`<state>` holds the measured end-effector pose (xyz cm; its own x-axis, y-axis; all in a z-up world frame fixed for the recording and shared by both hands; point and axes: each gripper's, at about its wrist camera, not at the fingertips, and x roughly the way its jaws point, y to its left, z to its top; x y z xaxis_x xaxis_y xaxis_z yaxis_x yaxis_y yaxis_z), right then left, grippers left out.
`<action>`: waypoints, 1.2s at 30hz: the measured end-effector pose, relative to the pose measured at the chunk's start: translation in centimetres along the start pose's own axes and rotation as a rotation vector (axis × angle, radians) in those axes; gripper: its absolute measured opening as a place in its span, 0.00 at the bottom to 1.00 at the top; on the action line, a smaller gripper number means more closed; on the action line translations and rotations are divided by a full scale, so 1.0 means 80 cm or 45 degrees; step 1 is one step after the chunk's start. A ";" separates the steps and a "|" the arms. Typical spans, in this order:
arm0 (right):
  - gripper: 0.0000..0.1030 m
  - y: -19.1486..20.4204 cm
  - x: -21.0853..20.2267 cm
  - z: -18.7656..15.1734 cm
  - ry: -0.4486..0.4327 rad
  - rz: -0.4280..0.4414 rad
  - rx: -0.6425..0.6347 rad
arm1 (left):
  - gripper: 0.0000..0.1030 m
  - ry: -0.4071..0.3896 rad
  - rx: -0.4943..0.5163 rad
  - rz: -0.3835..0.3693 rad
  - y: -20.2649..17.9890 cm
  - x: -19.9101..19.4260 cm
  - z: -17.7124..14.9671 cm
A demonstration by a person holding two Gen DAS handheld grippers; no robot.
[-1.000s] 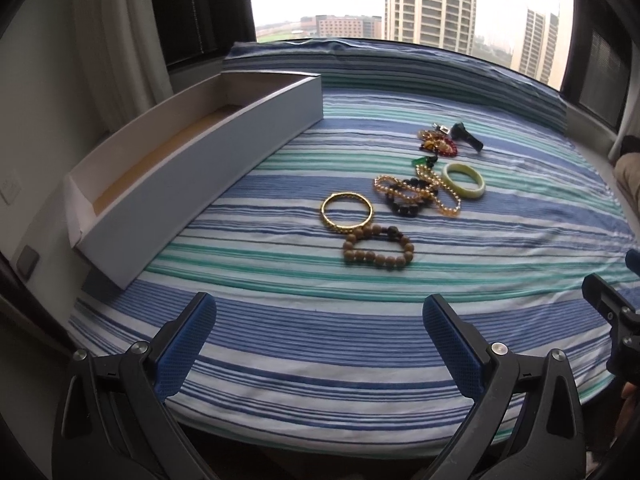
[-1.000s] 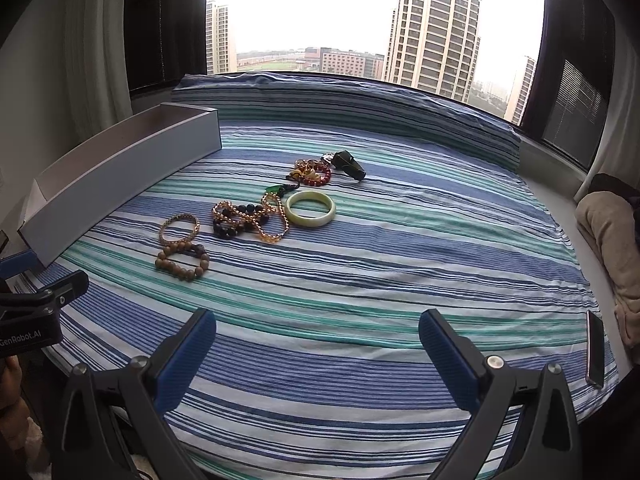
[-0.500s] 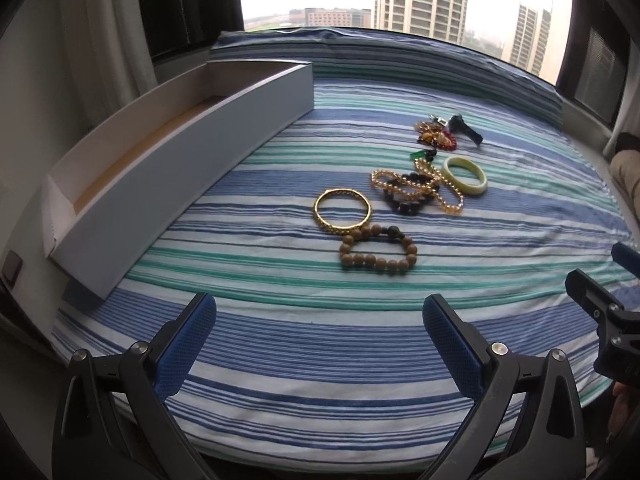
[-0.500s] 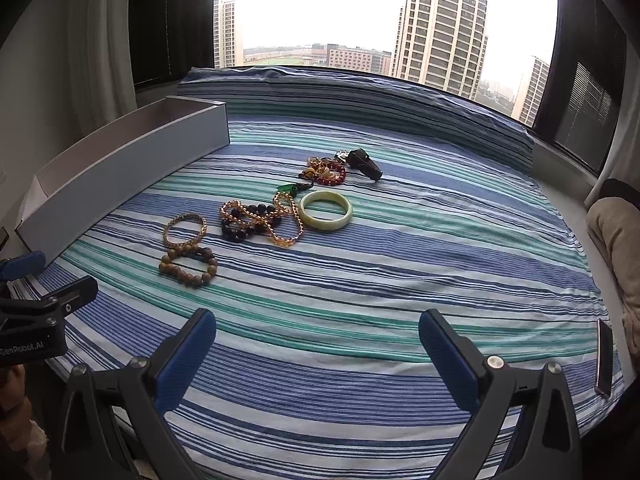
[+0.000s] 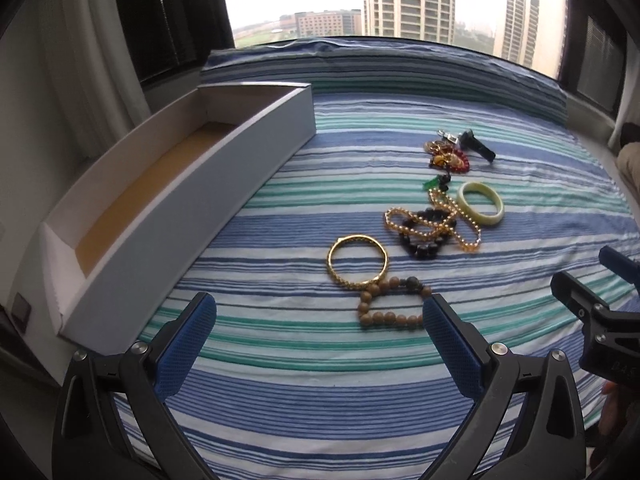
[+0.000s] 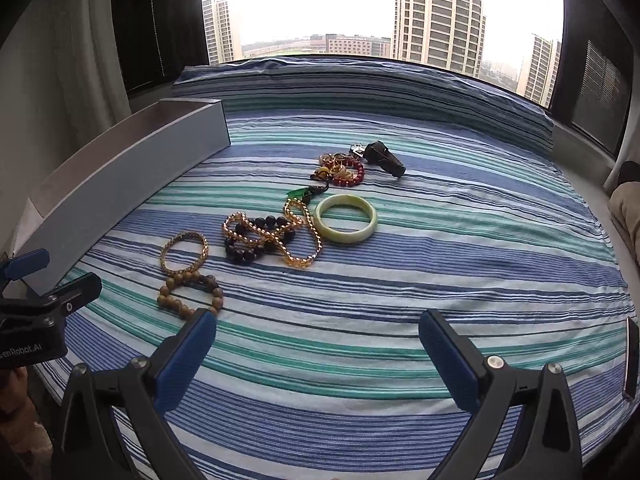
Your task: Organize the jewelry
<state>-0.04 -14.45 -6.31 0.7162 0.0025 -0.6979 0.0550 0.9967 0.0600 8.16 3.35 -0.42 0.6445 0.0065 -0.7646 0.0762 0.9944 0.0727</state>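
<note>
Jewelry lies in a line on a striped cloth: a wooden bead bracelet (image 5: 390,304) (image 6: 190,294), a gold bangle (image 5: 357,261) (image 6: 185,251), a tangle of gold chain and dark beads (image 5: 432,226) (image 6: 272,234), a pale green bangle (image 5: 480,203) (image 6: 346,219), red beads with rings (image 5: 448,159) (image 6: 342,169) and a dark clip (image 5: 478,146) (image 6: 384,158). A long white open box (image 5: 168,216) (image 6: 120,184) stands at the left, empty. My left gripper (image 5: 320,340) is open, just short of the wooden bracelet. My right gripper (image 6: 316,344) is open, right of that bracelet.
The striped cloth (image 5: 320,392) covers a wide ledge under a window. A wall and curtain stand left of the box. A phone (image 6: 631,360) lies at the cloth's right edge. A beige cushion (image 6: 628,208) lies at the far right.
Both grippers have moved forward toward the jewelry, which now looks nearer and larger. Both jaws stay open. Nothing on the cloth has moved.
</note>
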 end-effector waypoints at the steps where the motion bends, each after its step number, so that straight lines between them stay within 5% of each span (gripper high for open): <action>1: 1.00 -0.002 -0.001 0.002 -0.014 0.007 0.015 | 1.00 -0.007 -0.012 -0.003 0.003 -0.003 0.003; 12: 1.00 -0.008 -0.031 -0.011 0.003 0.027 -0.078 | 1.00 0.031 -0.108 -0.069 0.003 -0.015 -0.035; 21: 1.00 -0.004 -0.051 -0.017 -0.031 0.051 -0.059 | 1.00 0.011 -0.068 -0.094 0.003 -0.029 -0.034; 36: 1.00 -0.005 -0.027 -0.023 0.030 0.072 -0.063 | 1.00 0.232 -0.074 -0.185 -0.013 0.063 -0.030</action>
<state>-2.94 -14.70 -6.15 0.7008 0.0599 -0.7108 -0.0198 0.9977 0.0646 9.48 2.61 -5.90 0.4813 -0.1232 -0.8678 0.1106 0.9907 -0.0793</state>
